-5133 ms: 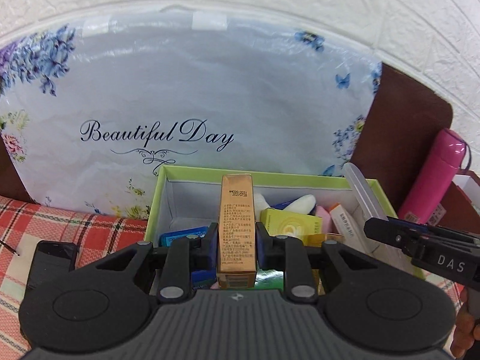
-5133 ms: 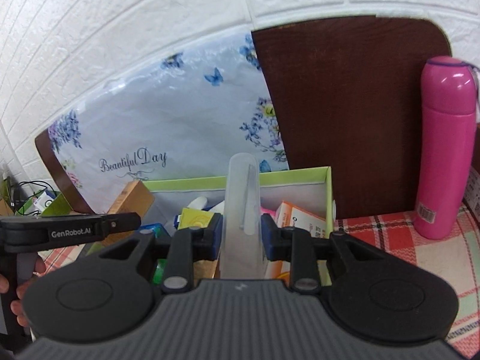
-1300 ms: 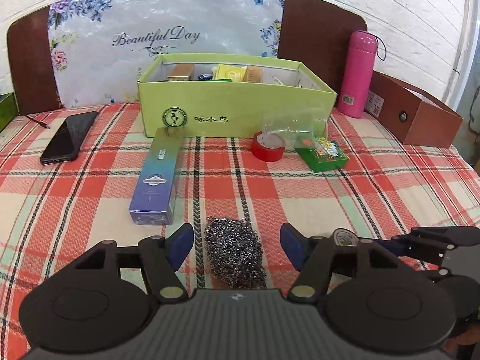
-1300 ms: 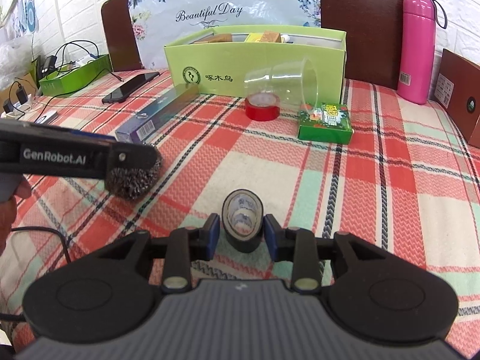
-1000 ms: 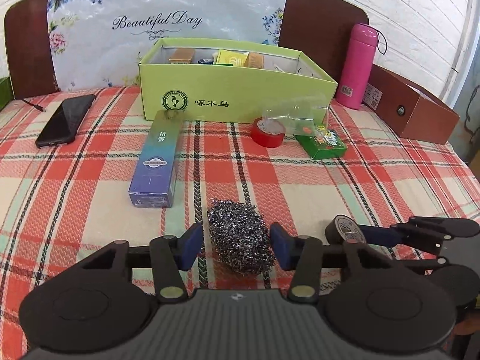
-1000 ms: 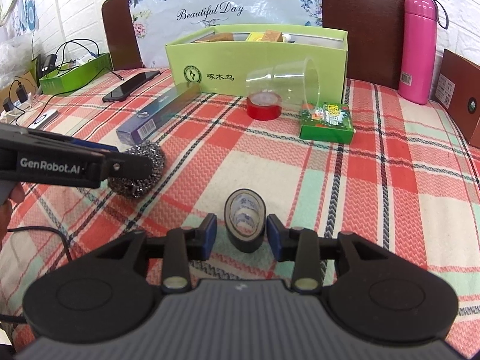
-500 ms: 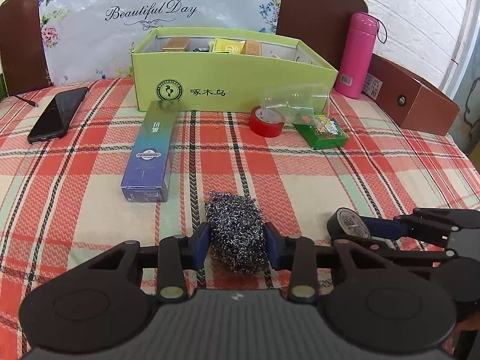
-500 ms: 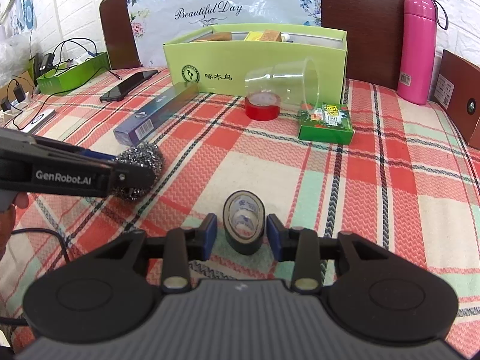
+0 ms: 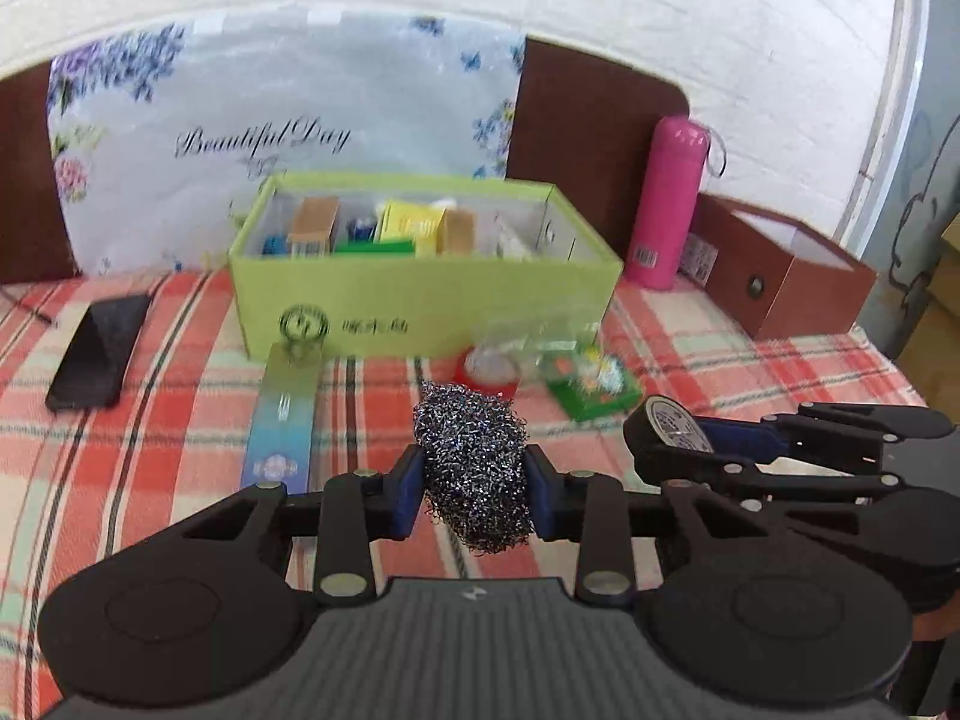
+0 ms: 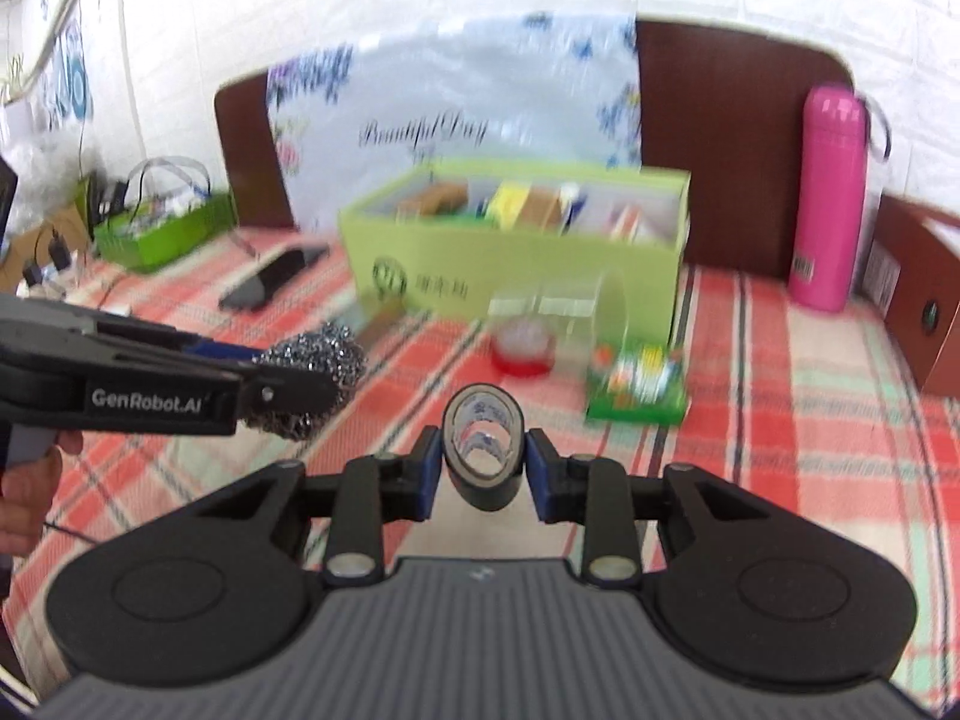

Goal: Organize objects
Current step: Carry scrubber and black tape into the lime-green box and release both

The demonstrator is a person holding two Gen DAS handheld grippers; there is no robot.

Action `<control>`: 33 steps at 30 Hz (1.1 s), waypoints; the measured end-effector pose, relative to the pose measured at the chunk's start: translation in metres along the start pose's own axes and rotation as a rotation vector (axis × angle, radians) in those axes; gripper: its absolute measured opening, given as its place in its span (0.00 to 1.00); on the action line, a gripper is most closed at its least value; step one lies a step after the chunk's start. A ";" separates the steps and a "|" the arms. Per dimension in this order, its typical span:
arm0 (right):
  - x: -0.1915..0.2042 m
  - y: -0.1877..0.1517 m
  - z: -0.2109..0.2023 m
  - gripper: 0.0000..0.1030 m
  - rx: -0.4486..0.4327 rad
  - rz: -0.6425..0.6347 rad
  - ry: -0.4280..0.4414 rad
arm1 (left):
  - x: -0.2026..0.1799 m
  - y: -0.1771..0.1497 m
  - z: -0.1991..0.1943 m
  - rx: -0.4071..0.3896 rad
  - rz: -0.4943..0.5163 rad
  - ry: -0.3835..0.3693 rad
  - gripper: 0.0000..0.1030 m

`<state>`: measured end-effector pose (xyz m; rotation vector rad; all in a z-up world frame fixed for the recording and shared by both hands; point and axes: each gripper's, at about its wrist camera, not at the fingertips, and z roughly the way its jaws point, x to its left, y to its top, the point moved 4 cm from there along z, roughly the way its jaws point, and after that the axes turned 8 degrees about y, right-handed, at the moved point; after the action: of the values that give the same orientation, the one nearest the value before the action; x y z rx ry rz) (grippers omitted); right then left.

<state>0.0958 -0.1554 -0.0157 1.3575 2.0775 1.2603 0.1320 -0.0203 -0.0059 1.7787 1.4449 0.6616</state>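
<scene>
The steel-wool scourer sits pinched between the blue pads of our left gripper, carried clear above the plaid cloth; the black tape roll is clamped on edge in our right gripper, likewise off the surface; both pairs of jaws stand narrow, each pressing on its load. We judge the step in hand to be the carry to the green box, which stands ahead against the headboard, already part filled with small cartons; to do it well we keep both grips firm, since the scourer is springy and could slip if we slacken, and the tape roll could twist out between flat pads. We want to pass over the clear cup, the red tape roll and the green packet lying just before the box, and over the long blue carton on the left, without brushing them; we bring the grippers in side by side, not crossing, and let go only once each thing is below the rim, over a free gap.
</scene>
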 end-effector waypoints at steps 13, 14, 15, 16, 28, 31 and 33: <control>-0.037 0.073 0.006 0.28 -0.127 -0.049 -0.078 | -0.033 0.081 0.017 -0.107 0.007 -0.073 0.35; -0.040 0.076 0.009 0.28 -0.129 -0.051 -0.084 | -0.034 0.087 0.022 -0.105 0.003 -0.075 0.35; -0.044 0.079 0.013 0.28 -0.130 -0.053 -0.093 | -0.035 0.093 0.027 -0.105 0.001 -0.077 0.35; -0.048 0.082 0.017 0.28 -0.130 -0.055 -0.102 | -0.036 0.098 0.032 -0.105 -0.001 -0.081 0.35; -0.097 0.103 0.077 0.28 -0.097 -0.049 -0.175 | -0.036 0.147 0.111 -0.056 -0.057 -0.079 0.35; -0.104 0.103 0.092 0.28 -0.083 -0.052 -0.171 | -0.033 0.147 0.130 -0.026 -0.066 -0.064 0.35; -0.106 0.102 0.100 0.29 -0.074 -0.061 -0.176 | -0.030 0.147 0.141 -0.013 -0.071 -0.059 0.36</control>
<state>0.2710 -0.1840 -0.0029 1.3118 1.9199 1.1377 0.3207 -0.0949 0.0293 1.7148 1.4534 0.5760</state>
